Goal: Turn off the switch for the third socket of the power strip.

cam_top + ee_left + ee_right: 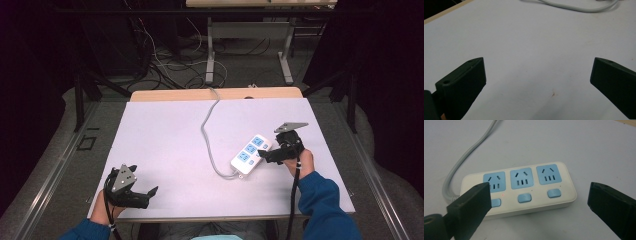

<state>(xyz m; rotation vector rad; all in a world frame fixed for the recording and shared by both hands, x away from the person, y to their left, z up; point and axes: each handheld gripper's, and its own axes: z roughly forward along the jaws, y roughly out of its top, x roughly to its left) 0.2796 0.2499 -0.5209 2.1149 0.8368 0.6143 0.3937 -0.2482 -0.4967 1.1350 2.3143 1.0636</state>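
Note:
A white power strip (251,155) with three blue sockets and three blue switches lies on the right half of the white tabletop (165,135). Its grey cable (207,135) curves toward the far edge. My right gripper (266,153) hovers just right of the strip, open, its jaws pointing at it. In the right gripper view the strip (524,192) lies between and just beyond the wide-apart jaws of that gripper (539,187), untouched, and a small red light (502,194) glows by the left switch. My left gripper (145,180) rests open near the front left edge, with bare table between its jaws (537,62).
The cable (579,7) crosses the top of the left gripper view. A wooden strip (175,95) runs along the table's far edge. Behind it on the floor lie tangled cables (165,65) and a desk frame (210,55). Metal rails (55,170) flank the table.

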